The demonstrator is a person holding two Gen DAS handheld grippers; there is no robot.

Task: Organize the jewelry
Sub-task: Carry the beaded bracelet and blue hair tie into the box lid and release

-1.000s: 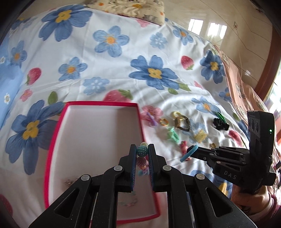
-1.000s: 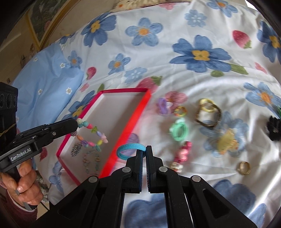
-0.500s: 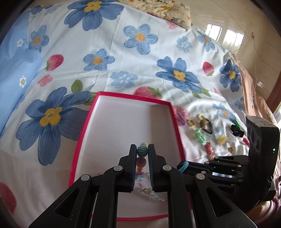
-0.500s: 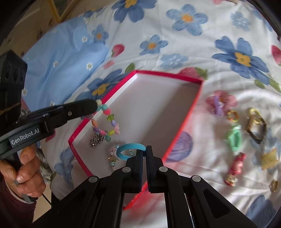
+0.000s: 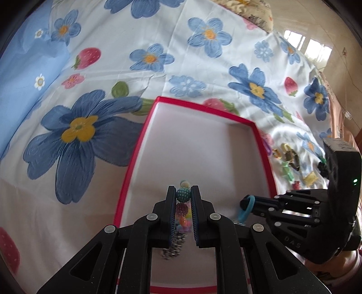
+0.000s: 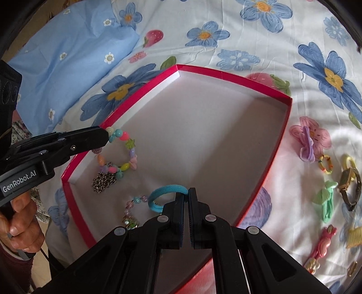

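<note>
While both pieces hang over the red box (image 6: 228, 74), neither is dropped: my left gripper (image 5: 183, 195) is clamped on the bead bracelet (image 6: 126, 151), my right gripper (image 6: 186, 195) pinches the blue hair tie (image 6: 163, 192). A chain and a small beaded piece already lie inside. Watch (image 6: 349, 185), clips and rings remain on the bedsheet (image 6: 271, 34). Box's near corner is hidden behind my fingers.

Home bedroom. Bed spread with white cotton sheet printed with blue flowers and red strawberries (image 5: 158, 74); light-blue daisy-print pillow (image 6: 67, 56) at one side; cream patterned cushion (image 5: 251, 11) at far edge; glossy beige tiled floor (image 5: 316, 34) beyond bed.
</note>
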